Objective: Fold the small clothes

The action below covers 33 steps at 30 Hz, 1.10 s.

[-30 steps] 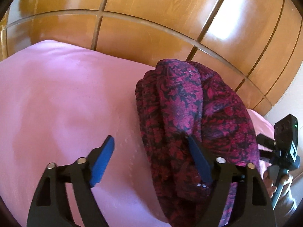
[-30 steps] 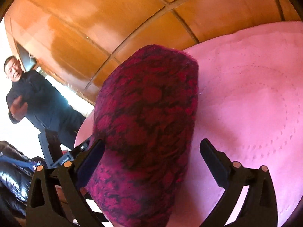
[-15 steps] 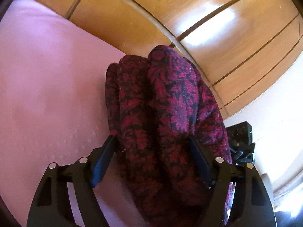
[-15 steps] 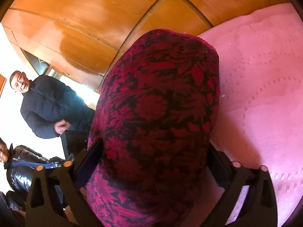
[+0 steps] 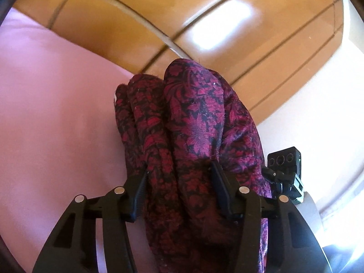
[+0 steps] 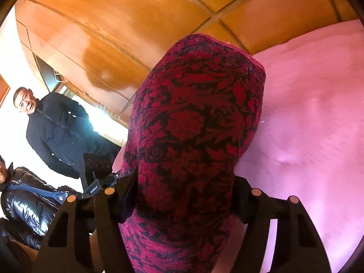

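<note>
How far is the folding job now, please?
Done: the dark red floral garment is already bundled in several thick layers. In hand: left gripper and right gripper both clamp it above the pink bed cover. Left: laying it down, releasing.

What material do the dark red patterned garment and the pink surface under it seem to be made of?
Dark red floral-patterned garment: seemingly a woven jacquard-like fabric, slightly fuzzy, thick and soft, bulging between the left gripper and the right gripper. Pink surface: probably a soft matte textile such as a bed cover; it dimples and shows no shine.
</note>
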Motion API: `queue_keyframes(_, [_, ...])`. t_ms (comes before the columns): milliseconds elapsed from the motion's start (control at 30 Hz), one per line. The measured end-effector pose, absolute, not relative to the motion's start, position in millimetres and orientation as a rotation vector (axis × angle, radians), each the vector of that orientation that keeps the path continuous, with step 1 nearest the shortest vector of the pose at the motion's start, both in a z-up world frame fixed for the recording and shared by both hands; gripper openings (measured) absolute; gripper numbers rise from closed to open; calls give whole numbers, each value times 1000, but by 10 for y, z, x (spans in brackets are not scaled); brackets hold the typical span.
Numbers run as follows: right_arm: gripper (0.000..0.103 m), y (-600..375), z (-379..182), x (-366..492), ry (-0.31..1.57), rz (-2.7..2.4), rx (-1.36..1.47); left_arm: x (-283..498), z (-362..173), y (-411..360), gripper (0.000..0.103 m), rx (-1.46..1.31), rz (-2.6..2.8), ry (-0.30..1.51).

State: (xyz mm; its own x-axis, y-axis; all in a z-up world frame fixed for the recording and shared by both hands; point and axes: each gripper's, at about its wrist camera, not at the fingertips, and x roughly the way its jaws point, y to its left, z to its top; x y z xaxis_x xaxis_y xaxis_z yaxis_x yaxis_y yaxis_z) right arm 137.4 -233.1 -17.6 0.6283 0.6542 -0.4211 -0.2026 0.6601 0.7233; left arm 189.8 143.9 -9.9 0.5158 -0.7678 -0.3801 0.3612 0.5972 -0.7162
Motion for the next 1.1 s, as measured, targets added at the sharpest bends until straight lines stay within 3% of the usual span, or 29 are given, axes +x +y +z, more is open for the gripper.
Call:
queue_keyframes(400, [64,-3512,337,670,523,230,649,2433,400,-332,52,-462,-974,777])
queue_keyframes(567, [65,-4044,121,635,538,26,657,2711,482,-1237,51,-266,-965,836])
queue_keyframes(633, [66,-4139,-138,709,615,-69,632,2725,332,-1537,42,-105,-880,888])
queue_keyframes(767, [83,-4205,-557,695,625,-81,699,2673,55,-1664,42,-47,-820,910])
queue_keyframes(900, [88,-4182,-484,623,625,-115,644,2605,94,-1633,40,-44,-757,875])
queue_keyframes(1100, [70,-4003,135,599,538,-237,455,2327,163,-1670,39,-10,-702,814])
